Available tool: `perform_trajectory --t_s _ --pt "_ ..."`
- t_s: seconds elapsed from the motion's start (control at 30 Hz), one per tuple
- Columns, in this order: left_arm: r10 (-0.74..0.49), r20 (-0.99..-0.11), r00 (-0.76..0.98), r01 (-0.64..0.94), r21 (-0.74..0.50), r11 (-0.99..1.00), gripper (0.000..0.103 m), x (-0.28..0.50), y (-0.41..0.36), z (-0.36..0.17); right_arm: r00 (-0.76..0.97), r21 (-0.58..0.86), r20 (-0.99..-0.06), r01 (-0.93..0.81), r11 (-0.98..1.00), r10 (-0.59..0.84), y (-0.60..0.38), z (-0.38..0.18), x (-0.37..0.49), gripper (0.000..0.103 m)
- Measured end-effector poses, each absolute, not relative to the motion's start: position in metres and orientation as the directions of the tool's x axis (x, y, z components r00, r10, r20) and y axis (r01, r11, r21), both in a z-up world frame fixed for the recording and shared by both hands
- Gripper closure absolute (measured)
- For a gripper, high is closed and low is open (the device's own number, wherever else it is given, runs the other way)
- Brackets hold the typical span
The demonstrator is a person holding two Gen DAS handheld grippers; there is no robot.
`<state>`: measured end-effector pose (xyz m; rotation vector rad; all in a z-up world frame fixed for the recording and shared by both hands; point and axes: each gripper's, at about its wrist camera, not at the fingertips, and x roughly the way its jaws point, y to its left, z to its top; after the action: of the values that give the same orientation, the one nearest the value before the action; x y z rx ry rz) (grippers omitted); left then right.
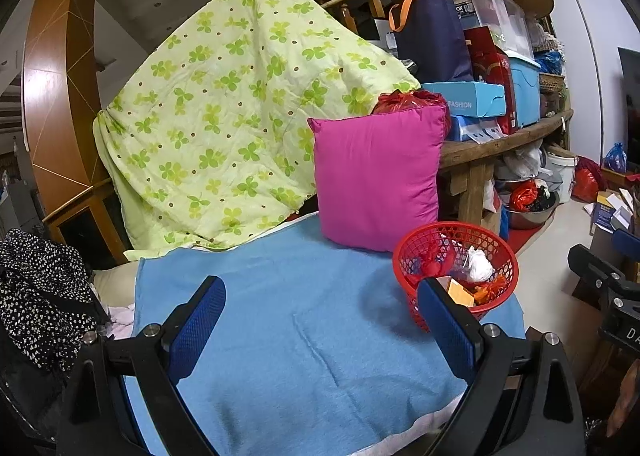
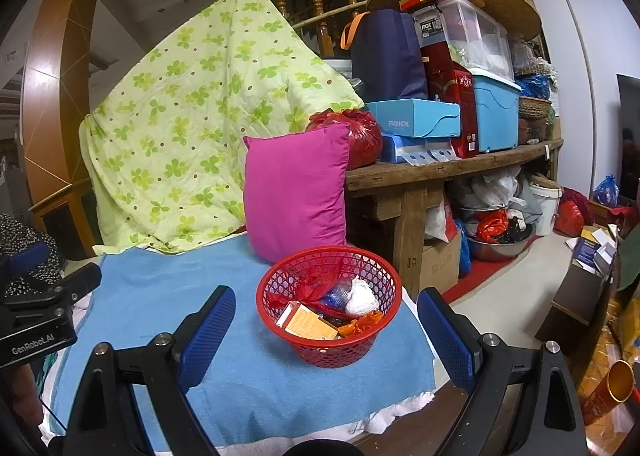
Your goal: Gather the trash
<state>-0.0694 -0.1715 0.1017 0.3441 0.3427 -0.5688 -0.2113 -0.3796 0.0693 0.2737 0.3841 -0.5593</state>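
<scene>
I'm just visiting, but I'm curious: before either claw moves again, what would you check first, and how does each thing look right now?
1. Right claw open and empty: ok.
2. Left claw open and empty: ok.
3. Red basket upright on the blue towel: ok.
4. Trash inside the basket, including the white wad and orange box: ok.
5. Loose trash left on the towel: none visible, ok.
6. Trash elsewhere, beyond the pink pillow: cannot tell.

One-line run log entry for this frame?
left gripper: open, empty | right gripper: open, empty | red basket: on blue towel, holds trash | towel otherwise bare
</scene>
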Motion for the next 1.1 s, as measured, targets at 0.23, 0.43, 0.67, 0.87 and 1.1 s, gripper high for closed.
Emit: perform_trajectory --t_s 0.23,0.43,0.67,0.87,1.1 --pt "-0.474 -0.417 0.776 0.59 0.212 0.779 0.006 -0.062 -0.175 0.096 0.769 0.132 -0.435 0.569 0.812 -0.468 -0.379 0.064 -0.207 0.009" --pt "-0.471 -0.429 0.771 0.59 0.201 0.782 0.006 -0.052 -0.174 0.09 0.765 0.118 -0.446 0.565 0.817 -0.465 -0.376 0.059 -0.194 0.009" --pt "-0.461 -0.45 0.765 0.588 0.195 0.785 0.006 -0.041 -0.172 0.08 0.756 0.117 -0.473 0.563 0.818 -0.453 -0.376 0.048 -0.18 0.009" --pt "-0.459 -0.464 0.758 0.591 0.188 0.785 0.006 -0.031 -0.173 0.073 0.752 0.109 -0.479 0.562 0.82 -0.453 -0.375 0.045 -0.17 0.009" --pt "-0.451 -0.481 0.752 0.588 0.181 0.788 0.006 -0.021 -0.175 0.065 0.749 0.108 -0.483 0.566 0.817 -0.455 -0.378 0.041 -0.161 0.009"
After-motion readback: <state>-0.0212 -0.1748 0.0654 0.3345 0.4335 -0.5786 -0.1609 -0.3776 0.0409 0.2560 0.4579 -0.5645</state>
